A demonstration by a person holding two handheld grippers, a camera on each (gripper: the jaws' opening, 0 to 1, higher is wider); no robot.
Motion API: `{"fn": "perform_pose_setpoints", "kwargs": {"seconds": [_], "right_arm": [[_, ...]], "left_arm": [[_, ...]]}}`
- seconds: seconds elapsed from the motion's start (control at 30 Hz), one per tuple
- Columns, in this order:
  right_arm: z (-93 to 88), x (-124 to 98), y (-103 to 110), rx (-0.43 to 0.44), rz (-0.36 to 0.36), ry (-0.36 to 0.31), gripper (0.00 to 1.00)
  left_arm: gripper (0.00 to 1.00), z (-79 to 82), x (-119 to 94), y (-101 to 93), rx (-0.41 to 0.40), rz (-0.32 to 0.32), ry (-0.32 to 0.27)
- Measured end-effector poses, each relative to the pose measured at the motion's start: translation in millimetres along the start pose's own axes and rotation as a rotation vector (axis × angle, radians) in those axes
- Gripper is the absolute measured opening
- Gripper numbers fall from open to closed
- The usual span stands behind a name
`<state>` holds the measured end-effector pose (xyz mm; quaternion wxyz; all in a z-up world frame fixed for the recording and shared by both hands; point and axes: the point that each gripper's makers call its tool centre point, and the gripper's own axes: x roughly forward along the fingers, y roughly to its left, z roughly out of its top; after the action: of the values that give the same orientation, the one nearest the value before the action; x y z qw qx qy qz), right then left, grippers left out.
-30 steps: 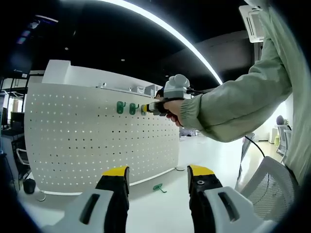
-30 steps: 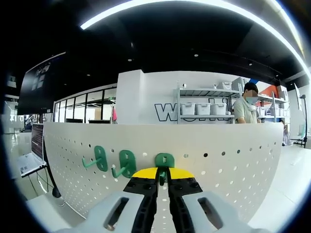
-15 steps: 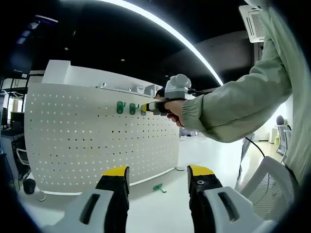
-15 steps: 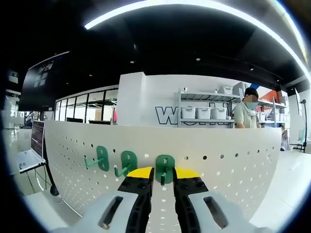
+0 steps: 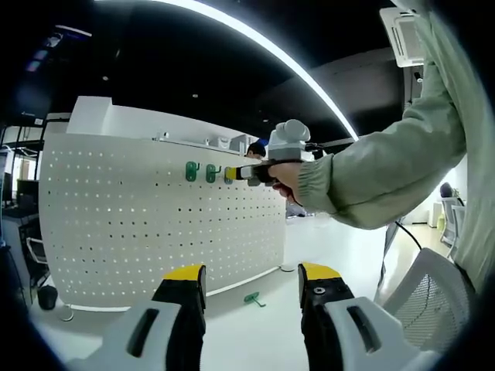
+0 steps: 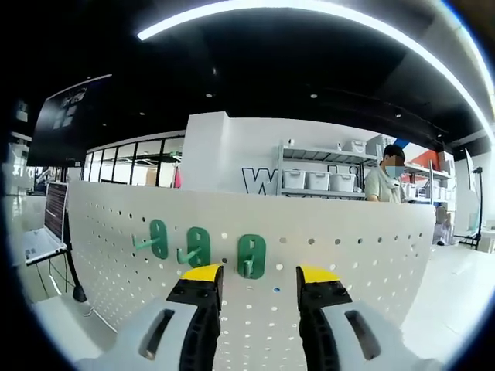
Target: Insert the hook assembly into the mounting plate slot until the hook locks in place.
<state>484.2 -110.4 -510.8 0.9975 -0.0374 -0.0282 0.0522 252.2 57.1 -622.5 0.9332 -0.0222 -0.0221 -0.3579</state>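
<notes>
Three green hooks hang in a row on the white pegboard [image 6: 325, 255], seen close up in the right gripper view: a left hook [image 6: 155, 239], a middle hook [image 6: 196, 247], and a right hook [image 6: 250, 256] sitting just above the gap of my right gripper [image 6: 260, 276]. That gripper's yellow-tipped jaws stand apart with nothing between them, just short of the right hook.

The left gripper view looks from farther back. There my left gripper [image 5: 252, 273] is spread wide and holds nothing, low over the white tabletop [image 5: 255, 332]. A fourth green hook [image 5: 252, 298] lies loose on that tabletop near the foot of the pegboard. Higher up, my hand [image 5: 285, 179] in a pale green sleeve [image 5: 387, 166] holds the right gripper up by the hooks on the board. A white mesh chair [image 5: 429, 305] stands at the right edge.

The right gripper view also shows the room behind the board: a shelf unit [image 6: 321, 182] with bins against a white wall, a person [image 6: 384, 182] standing beside it, and a laptop [image 6: 42, 232] off to the left. A long curved ceiling light [image 6: 309, 11] runs overhead.
</notes>
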Motion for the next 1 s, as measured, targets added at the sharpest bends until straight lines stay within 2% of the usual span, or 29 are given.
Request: {"fn": "perform_pose_setpoints", "kwargs": {"seconds": [0.37, 0.93, 1.0], "right_arm": [[-4.5, -5, 2, 0.016, 0.006, 0.009, 0.45], [-11.7, -15, -1, 0.03, 0.005, 0.023, 0.45], [-11.8, -18, 1, 0.007, 0.014, 0.02, 0.45]], "left_arm": [[0.5, 0.9, 0, 0.7, 0.002, 0.002, -0.003], [0.5, 0.8, 0, 1.1, 0.007, 0.004, -0.002], [0.5, 0.7, 0, 1.0, 0.008, 0.004, -0.002]]}}
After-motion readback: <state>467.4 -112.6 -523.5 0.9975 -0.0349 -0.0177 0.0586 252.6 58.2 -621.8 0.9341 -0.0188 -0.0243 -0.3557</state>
